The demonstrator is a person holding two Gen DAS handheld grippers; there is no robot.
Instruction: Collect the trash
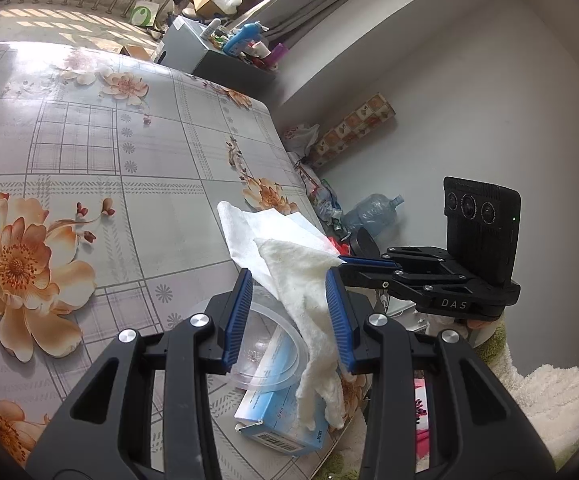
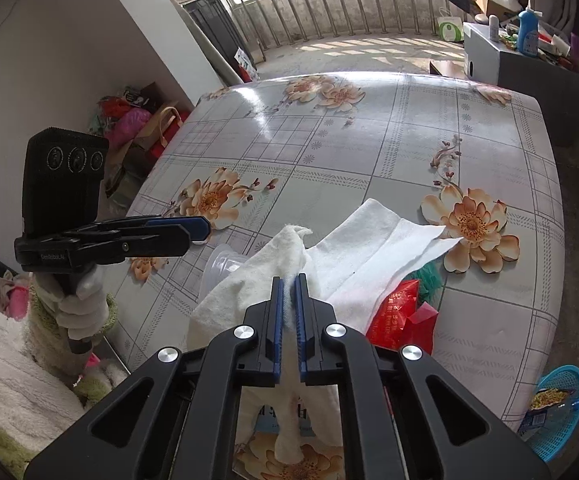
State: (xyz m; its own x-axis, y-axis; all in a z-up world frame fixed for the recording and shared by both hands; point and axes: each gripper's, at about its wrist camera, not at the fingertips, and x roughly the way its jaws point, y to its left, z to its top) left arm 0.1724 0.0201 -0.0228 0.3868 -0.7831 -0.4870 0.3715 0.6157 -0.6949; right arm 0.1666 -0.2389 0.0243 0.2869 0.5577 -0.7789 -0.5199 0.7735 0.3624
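Hanging limp from the right gripper [image 2: 288, 280], the white tissue [image 2: 249, 280] looked about as light and soft as trash gets. That gripper's blue fingers [image 2: 277, 320] were pressed together on a fold of it, and the loose end drooped below them over the near edge of the bench [image 2: 369, 152]. The rest trailed away across the flowered cloth, towards a flatter white sheet [image 2: 409, 236] on the right. I judged it would crush rather than resist, tear if tugged hard, and shed nothing heavy. A pinch anywhere on a bunched fold would do, better than on a single thin edge.

The left gripper [image 1: 289, 312] had its fingers [image 1: 235, 320] partly spread. The tissue hung between them and seemed to brush the right-hand pad, but I saw no squeeze on it. Under it lay a clear plastic lid [image 1: 265, 356] on a blue carton [image 1: 273, 428]. Both would be stiffer and more slippery, best taken by an edge. A red wrapper [image 2: 397, 316] lay to the right, and a blue basket [image 2: 561, 412] sat off the bench's near right corner.
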